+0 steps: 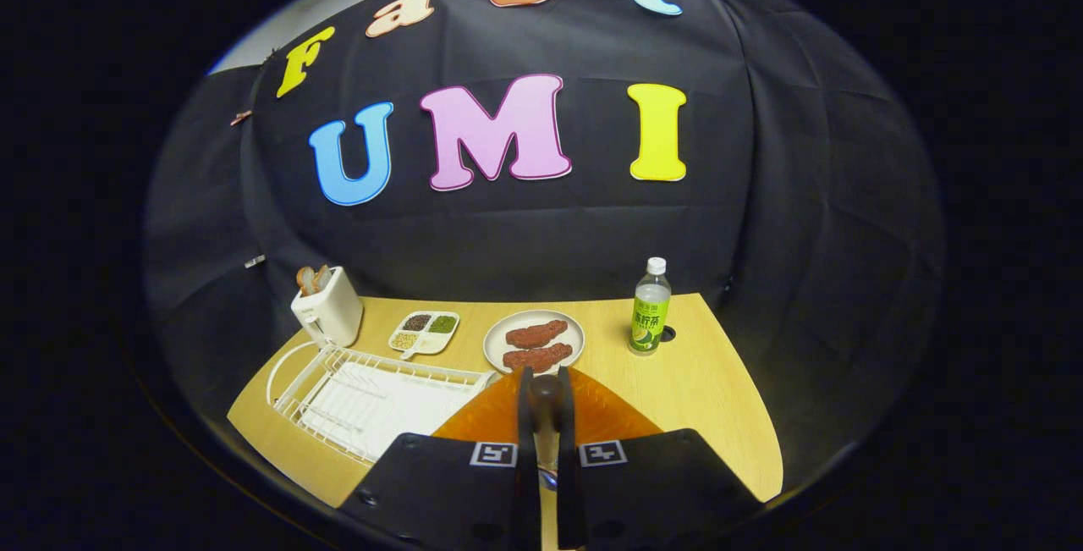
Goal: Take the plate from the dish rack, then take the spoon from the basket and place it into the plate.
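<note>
The hand-held gripper (546, 403) pinches the dark-handled spoon (546, 390) between nearly closed fingers, above the orange ribbed plate (474, 424), just beside the white wire dish rack (372, 394). Released from this height, the spoon might bounce off onto the tabletop (702, 382).

A dark spoon handle (546, 392) is being pinched between the fingers of the tool (546, 416), above an orange plate (609, 416) beside the white dish rack (372, 399) on the worktop (702, 382).
</note>
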{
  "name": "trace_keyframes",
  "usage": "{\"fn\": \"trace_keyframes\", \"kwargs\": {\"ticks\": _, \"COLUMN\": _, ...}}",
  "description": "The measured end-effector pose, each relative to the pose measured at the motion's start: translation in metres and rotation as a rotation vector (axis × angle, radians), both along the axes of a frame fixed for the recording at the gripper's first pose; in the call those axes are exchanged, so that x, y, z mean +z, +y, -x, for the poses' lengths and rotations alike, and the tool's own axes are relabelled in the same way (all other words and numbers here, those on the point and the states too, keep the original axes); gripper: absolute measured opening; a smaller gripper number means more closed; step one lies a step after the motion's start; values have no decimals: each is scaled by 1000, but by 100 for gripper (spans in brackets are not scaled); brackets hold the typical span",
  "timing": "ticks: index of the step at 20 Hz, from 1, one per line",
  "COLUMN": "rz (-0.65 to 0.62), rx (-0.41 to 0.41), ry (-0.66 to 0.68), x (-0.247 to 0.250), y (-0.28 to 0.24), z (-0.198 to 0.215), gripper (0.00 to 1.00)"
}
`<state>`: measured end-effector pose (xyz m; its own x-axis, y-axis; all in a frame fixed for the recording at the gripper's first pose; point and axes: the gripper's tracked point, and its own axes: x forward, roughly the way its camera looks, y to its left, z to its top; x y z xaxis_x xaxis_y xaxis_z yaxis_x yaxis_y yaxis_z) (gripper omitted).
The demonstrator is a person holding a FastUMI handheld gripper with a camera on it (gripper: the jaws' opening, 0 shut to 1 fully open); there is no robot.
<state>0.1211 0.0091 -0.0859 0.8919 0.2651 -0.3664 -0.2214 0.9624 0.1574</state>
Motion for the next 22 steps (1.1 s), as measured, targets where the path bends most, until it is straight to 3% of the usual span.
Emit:
{"fn": "trace_keyframes", "kwargs": {"ticks": 6, "rz": -87, "rx": 33, "ry": 52, "x": -1, "y": 44, "z": 83, "gripper": 12}}
{"fn": "trace_keyframes", "kwargs": {"ticks": 11, "rz": -193, "rx": 89, "ry": 189, "x": -61, "y": 102, "z": 147, "gripper": 12}}
{"fn": "trace_keyframes", "kwargs": {"ticks": 22, "rz": -255, "rx": 126, "ry": 343, "x": -161, "y": 155, "z": 184, "gripper": 12}}
